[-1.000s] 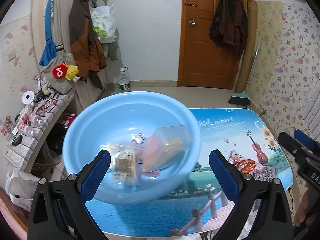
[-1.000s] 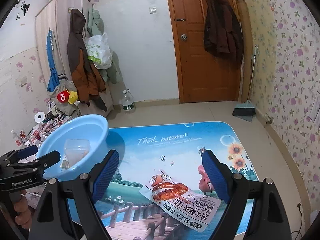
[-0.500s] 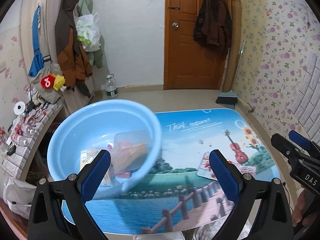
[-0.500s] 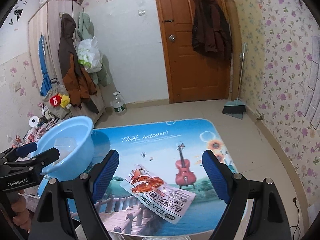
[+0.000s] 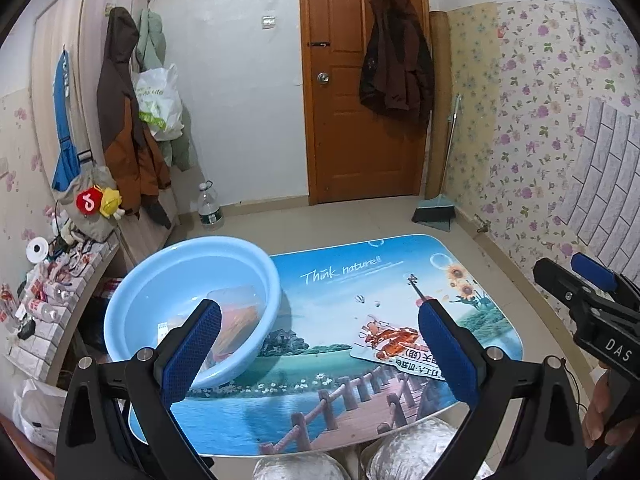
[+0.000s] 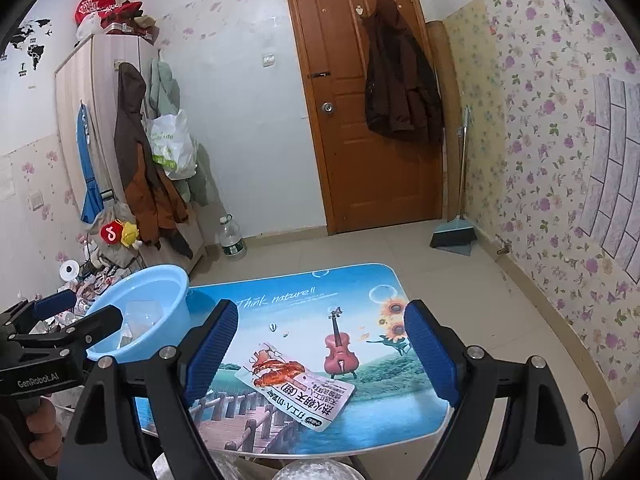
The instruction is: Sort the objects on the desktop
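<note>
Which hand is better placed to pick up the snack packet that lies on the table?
Probably the right. In its own view the right gripper has open, empty jaws framing the snack packet. The left gripper, also open, sits nearer the blue basin, with the packet off to its right side.

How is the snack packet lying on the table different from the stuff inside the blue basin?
The snack packet lies flat and alone on the bare table; the basin's packets sit heaped in the blue basin. It is white and printed; theirs look clear. No fingers touch either.
</note>
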`<act>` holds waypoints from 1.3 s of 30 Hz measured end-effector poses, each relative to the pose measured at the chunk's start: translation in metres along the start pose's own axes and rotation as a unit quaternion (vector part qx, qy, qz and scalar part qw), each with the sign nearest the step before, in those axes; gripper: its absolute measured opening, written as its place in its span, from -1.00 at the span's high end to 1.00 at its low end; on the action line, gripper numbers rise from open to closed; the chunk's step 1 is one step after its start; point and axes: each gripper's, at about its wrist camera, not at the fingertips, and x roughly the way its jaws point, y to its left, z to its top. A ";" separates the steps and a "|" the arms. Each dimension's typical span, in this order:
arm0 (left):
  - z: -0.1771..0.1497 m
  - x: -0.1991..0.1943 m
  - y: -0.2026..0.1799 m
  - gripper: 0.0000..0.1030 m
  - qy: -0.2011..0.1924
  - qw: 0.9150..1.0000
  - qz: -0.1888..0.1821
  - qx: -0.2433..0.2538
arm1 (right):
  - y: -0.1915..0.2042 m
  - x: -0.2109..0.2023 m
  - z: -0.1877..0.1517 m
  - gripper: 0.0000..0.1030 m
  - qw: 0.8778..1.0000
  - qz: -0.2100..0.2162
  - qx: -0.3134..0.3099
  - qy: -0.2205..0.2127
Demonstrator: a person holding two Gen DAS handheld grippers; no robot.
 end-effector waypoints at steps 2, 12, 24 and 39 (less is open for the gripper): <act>0.001 -0.004 0.000 -0.94 -0.003 1.000 0.000 0.000 | 0.000 -0.005 0.000 -0.68 1.000 0.001 -0.002 -0.002; -0.002 -0.011 0.000 -0.95 -0.004 1.000 -0.003 -0.001 | 0.003 -0.012 0.000 -0.68 1.000 0.000 -0.001 -0.001; -0.008 0.004 -0.014 -0.95 0.013 1.000 -0.012 0.006 | -0.006 -0.003 -0.012 -0.68 1.000 -0.014 0.005 0.022; -0.020 0.032 -0.030 -1.00 0.040 0.999 -0.017 0.024 | -0.020 0.033 -0.029 -0.68 0.998 -0.026 0.002 0.065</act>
